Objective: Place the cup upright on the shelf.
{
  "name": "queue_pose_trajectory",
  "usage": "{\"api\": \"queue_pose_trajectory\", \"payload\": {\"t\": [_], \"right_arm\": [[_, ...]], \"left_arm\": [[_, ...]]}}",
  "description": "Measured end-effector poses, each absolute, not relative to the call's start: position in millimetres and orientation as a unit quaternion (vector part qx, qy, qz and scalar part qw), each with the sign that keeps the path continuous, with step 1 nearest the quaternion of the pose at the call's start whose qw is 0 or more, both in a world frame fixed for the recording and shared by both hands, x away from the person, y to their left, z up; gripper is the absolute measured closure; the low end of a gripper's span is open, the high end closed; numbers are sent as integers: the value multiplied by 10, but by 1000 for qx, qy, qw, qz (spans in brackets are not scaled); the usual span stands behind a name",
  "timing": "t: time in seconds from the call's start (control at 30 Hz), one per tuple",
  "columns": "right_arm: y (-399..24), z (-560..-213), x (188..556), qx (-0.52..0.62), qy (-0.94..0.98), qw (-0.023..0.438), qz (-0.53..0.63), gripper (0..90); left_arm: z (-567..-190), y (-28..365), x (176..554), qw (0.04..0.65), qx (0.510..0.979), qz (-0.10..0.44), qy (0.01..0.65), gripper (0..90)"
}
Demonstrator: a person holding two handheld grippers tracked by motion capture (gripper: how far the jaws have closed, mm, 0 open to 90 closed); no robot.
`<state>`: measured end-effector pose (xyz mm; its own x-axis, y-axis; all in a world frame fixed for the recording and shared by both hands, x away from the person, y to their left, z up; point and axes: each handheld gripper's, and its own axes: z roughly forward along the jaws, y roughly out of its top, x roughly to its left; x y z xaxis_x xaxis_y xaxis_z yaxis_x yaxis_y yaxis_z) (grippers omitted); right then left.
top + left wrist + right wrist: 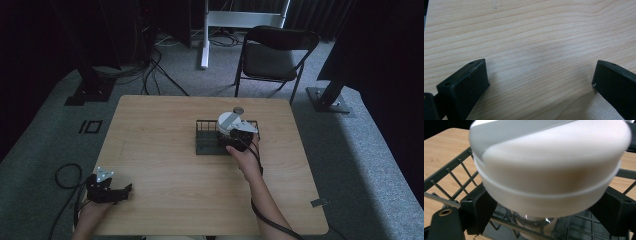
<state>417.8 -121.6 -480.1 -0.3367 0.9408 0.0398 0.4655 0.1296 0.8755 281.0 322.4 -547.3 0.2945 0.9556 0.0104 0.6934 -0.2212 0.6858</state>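
Currently, step in hand: you hold a white-lidded container [227, 121] in your right claw [235, 137] over the black wire rack [204, 131]; I judge it is either being set into the rack or lifted out, and cannot tell which.
Right claw: its jaws are pinched on the container [549, 175] just below the wide lid, one jaw on each side.
Left claw: your left claw [116, 192] rests near the desk's front left corner, jaws spread wide over bare wood [534, 40], holding nothing.
Container's place: above the rack, toward the desk's far edge, right of centre; a small round object [238, 110] lies on the desk just behind the rack.
Container's look: broad white lid with a grey patch on top and a thin raised seam round its side; below it a clear, glassy neck or body.
Next move: keep the container upright and clear the rack's wire walls [451, 170] without snagging them.
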Motion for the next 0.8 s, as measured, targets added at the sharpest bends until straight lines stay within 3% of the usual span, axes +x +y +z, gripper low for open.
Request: {"api": "queue_pose_trajectory", "payload": {"t": [0.8], "right_arm": [[-1398, -4722, 3970, 467, 704, 268, 463, 128]], "left_arm": [[-5473, 3224, 2810, 294, 749, 223, 550, 5]]}}
